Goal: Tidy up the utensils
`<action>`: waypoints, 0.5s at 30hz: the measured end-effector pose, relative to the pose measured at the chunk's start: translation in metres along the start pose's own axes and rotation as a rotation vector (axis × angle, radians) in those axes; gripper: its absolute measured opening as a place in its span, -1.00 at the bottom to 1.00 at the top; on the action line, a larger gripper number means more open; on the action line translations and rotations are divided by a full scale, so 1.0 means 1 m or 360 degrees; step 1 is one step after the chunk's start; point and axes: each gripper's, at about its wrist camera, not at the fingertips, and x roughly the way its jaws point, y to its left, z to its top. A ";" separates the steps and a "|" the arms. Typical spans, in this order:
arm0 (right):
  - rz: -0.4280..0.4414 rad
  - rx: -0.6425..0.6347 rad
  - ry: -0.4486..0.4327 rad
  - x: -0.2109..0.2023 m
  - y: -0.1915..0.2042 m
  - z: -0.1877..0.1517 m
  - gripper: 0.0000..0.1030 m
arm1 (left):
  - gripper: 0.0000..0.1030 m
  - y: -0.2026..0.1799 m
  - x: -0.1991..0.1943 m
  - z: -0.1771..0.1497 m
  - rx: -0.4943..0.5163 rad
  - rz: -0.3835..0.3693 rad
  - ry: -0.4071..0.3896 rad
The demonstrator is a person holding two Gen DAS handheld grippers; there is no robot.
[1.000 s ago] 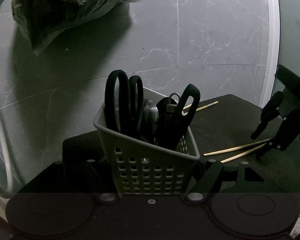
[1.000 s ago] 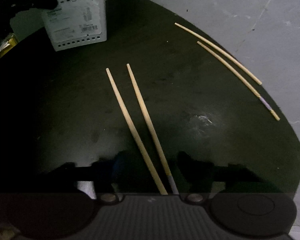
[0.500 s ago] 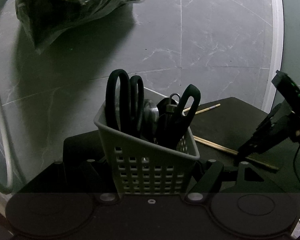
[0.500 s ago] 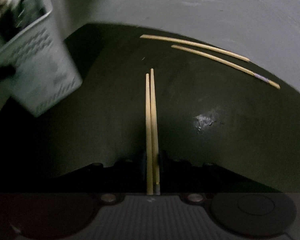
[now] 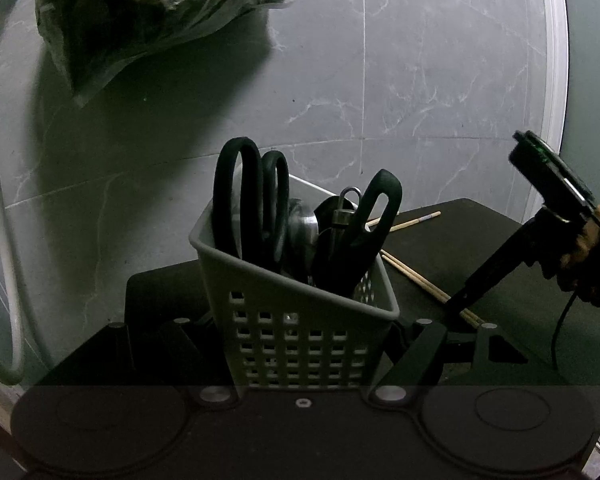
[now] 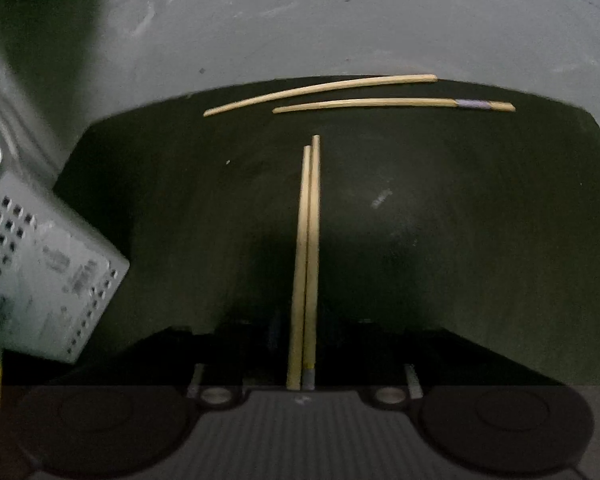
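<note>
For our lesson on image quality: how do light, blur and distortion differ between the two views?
Left wrist view: dim, sharp, fisheye bending the floor lines; utensil basket casts shadow. Right wrist view: darker, basket motion-smeared, chopsticks crisp.

A dark tabletop [image 5: 500, 236] stands on a grey marble-tiled floor [image 5: 420, 80]. A crumpled clear plastic bag [image 5: 148, 12] lies beyond the tabletop, a pale hose [image 5: 0, 216] curving to its left.
</note>
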 end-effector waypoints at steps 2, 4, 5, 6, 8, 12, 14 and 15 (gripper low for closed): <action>-0.0058 -0.0102 0.0042 0.002 0.007 0.005 -0.37 | 0.48 0.000 0.000 0.000 -0.0001 -0.0002 -0.0002; -0.0113 -0.0172 0.0081 0.006 0.018 0.006 -0.37 | 0.48 0.000 0.000 0.000 0.0000 -0.0004 -0.0003; -0.0120 -0.0185 0.0096 0.007 0.020 0.007 -0.38 | 0.48 0.000 0.000 0.000 -0.0001 -0.0004 -0.0004; -0.0125 -0.0192 0.0114 0.007 0.022 0.009 -0.38 | 0.48 0.000 0.000 0.000 -0.0002 -0.0004 -0.0004; -0.0121 -0.0168 0.0144 0.008 0.023 0.012 -0.40 | 0.48 0.000 0.001 0.000 -0.0004 -0.0004 -0.0006; -0.0112 -0.0164 0.0139 0.010 0.026 0.011 -0.69 | 0.48 0.000 0.001 0.000 -0.0010 -0.0007 -0.0012; -0.0099 -0.0152 0.0133 0.010 0.025 0.010 -0.73 | 0.48 0.001 0.000 -0.002 -0.0012 -0.0008 -0.0016; -0.0094 -0.0152 0.0133 0.010 0.024 0.011 -0.74 | 0.48 0.001 0.000 -0.002 -0.0014 -0.0009 -0.0018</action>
